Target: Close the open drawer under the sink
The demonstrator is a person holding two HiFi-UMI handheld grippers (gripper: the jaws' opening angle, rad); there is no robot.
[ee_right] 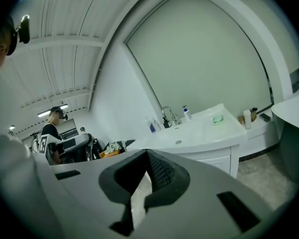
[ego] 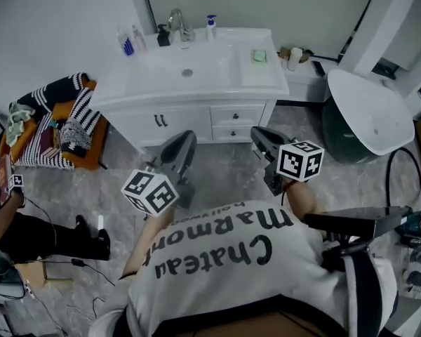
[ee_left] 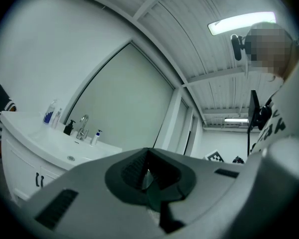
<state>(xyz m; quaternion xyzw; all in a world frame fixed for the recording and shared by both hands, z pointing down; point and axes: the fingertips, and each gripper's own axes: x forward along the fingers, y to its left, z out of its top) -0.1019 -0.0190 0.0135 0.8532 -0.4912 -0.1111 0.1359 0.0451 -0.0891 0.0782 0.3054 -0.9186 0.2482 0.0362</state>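
Left gripper (ego: 185, 139), right gripper (ego: 260, 134) (both closed, empty) face pushed-in drawers (ego: 236, 116).

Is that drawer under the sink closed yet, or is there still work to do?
Done, it seems: both drawers under the sink sit flush with the cabinet front. In hand: nothing; the left gripper and right gripper are shut, empty, and held short of the cabinet. Left: nothing that I can see.
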